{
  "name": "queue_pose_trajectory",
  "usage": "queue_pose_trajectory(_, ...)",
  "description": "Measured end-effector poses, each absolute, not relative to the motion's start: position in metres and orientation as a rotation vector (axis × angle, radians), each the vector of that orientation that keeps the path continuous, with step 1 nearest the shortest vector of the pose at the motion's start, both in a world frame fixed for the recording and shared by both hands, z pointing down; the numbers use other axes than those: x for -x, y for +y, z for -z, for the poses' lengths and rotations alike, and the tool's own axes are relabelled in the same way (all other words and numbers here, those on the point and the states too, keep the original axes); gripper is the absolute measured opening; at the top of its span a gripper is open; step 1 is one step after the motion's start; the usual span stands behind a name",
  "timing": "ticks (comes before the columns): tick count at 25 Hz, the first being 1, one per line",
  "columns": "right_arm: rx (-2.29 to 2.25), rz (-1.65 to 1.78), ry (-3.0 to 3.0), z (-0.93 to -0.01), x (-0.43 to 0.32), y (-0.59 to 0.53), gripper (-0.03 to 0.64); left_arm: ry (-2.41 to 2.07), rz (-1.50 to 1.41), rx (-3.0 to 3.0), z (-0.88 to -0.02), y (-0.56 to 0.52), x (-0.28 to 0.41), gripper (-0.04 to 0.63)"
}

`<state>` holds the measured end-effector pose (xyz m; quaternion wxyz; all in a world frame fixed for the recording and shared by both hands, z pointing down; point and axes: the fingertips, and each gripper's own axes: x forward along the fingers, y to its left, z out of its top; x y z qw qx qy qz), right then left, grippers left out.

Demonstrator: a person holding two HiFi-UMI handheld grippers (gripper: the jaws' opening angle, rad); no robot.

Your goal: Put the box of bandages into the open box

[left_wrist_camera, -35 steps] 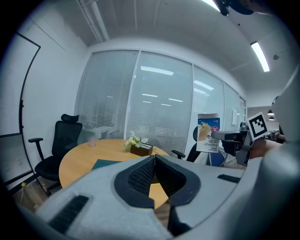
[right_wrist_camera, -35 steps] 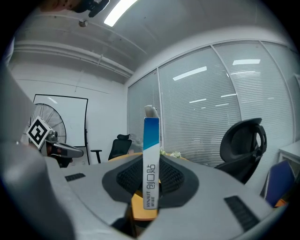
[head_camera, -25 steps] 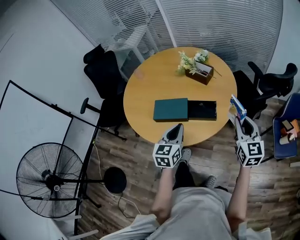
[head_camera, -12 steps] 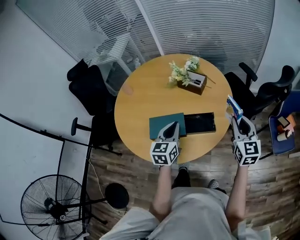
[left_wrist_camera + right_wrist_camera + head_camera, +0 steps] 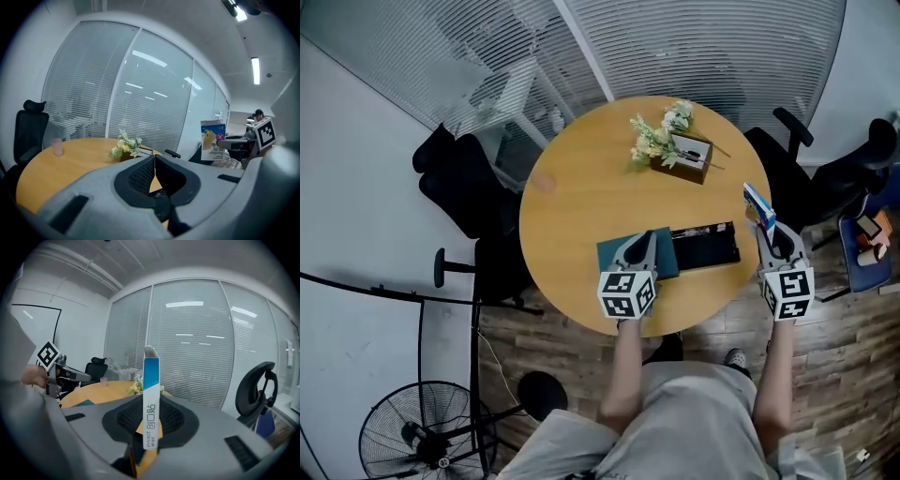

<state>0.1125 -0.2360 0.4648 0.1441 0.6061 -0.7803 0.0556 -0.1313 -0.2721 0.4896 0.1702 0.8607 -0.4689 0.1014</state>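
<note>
The bandage box [image 5: 757, 203] is slim, white and blue, and stands upright between the pads of my right gripper [image 5: 766, 229], which is shut on it just off the table's right edge. In the right gripper view the bandage box [image 5: 151, 380] rises from between the jaws. The open box lies on the round table: a dark tray [image 5: 705, 243] with its teal lid [image 5: 661, 261] beside it on the left. My left gripper [image 5: 641, 246] hovers over the lid with jaws shut and empty; its pads meet in the left gripper view [image 5: 154, 160].
A small planter with pale flowers [image 5: 667, 141] stands at the table's far side. A pink cup [image 5: 57, 146] sits near the table's left edge. Black office chairs [image 5: 457, 178] flank the table, and a floor fan [image 5: 422, 439] stands at lower left. Glass walls with blinds lie behind.
My left gripper has moved forward from the table's near edge to over the teal lid. The right gripper, still holding the bandage box, stays beside the table's right edge.
</note>
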Motion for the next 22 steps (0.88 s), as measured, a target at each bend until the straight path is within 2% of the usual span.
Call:
queue_pose_trajectory(6,-1.838,-0.305,-2.278,-0.483,-0.094,-0.263,0.078,-1.253,-0.341,-2.498,-0.495,-0.306,0.138,0.011)
queue_pose_trajectory(11,-1.880,-0.483,-2.203,-0.533,-0.077,-0.269,0.078,-1.143,-0.374,-2.523,-0.512,-0.325,0.138,0.011)
queue_pose_trajectory(22,-1.954,-0.850,-2.108,-0.608,-0.056,-0.262,0.078,-0.922,-0.409,-2.590,-0.543,-0.339,0.107,0.011)
